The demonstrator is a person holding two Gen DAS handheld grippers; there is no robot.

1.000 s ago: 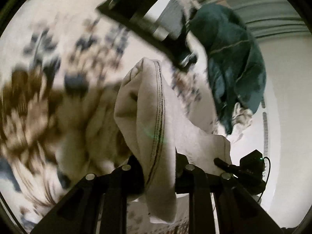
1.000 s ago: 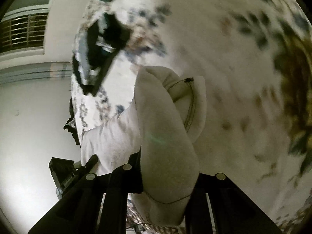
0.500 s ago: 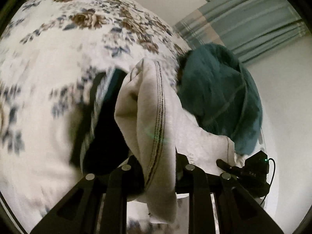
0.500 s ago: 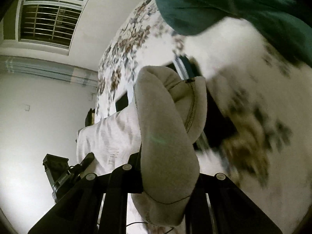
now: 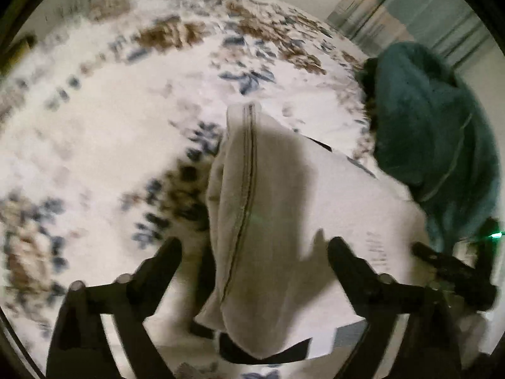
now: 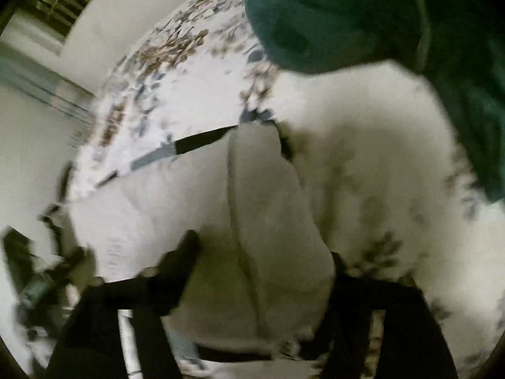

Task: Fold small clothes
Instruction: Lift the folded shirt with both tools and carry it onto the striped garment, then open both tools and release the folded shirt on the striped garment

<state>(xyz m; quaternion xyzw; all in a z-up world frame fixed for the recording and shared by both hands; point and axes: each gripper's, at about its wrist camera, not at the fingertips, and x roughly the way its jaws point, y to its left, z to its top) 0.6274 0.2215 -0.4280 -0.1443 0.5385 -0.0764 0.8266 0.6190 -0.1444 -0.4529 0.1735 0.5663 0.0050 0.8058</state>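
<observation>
A folded cream garment (image 5: 268, 208) with dark stitching lies on a folded dark-and-white garment (image 5: 277, 352) on the floral bedspread. My left gripper (image 5: 254, 252) is open, one finger on each side of the cream garment's left edge. In the right wrist view the cream garment (image 6: 268, 221) lies between the spread fingers of my right gripper (image 6: 263, 259), which is open. The dark-and-white garment's edge (image 6: 195, 143) shows beyond it. Both views are motion-blurred.
A dark teal garment (image 5: 435, 132) is heaped on the bed to the right of the cream one, and fills the top right of the right wrist view (image 6: 394, 22). The floral bedspread (image 5: 110, 120) stretches left and ahead. Curtains (image 5: 410, 9) hang beyond.
Both grippers were shut on the cream garment and carried it over the dark-and-white garment. Now both have opened and the cream garment rests on that garment.
</observation>
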